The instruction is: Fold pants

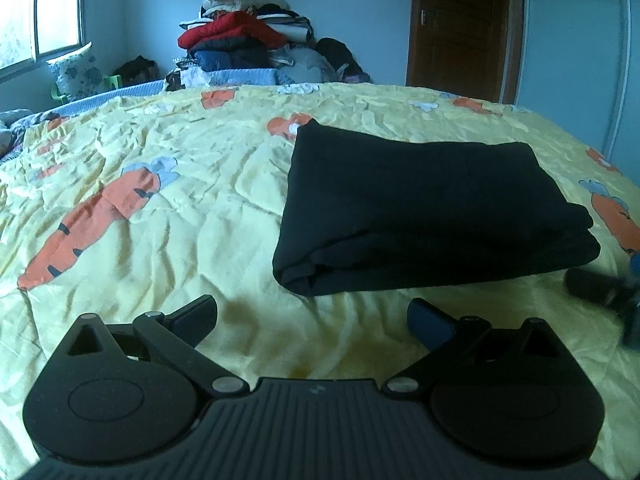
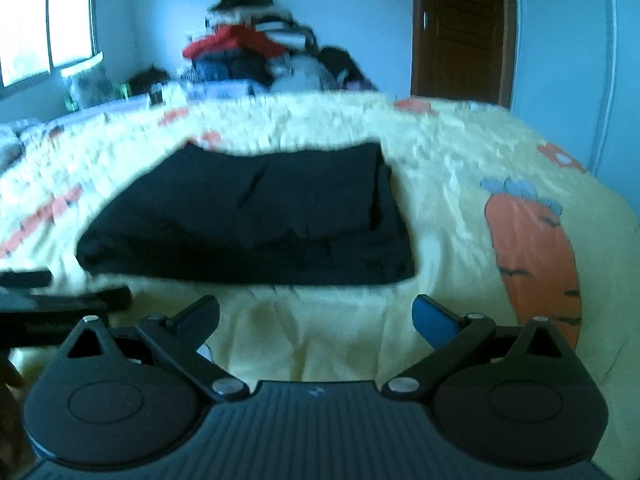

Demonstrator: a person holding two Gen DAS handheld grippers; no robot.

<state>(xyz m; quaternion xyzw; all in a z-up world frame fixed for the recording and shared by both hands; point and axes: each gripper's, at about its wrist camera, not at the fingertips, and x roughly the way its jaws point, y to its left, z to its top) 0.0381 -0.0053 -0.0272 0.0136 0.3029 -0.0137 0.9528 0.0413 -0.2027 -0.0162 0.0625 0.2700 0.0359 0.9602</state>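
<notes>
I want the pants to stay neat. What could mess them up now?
1. The black pants lie folded, with loose layered edges at the near side; a bump from the open right gripper close in front could undo them.
2. The yellow bedspread is wrinkled and soft, so the stack might slump.
3. The open left gripper could snag the sheet and drag the pants.

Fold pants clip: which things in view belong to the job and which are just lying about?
Job: black pants, folded on the yellow carrot bedspread; left gripper and right gripper, both open, holding nothing.

Lying about: clothes pile, floral pillow, door.
</notes>
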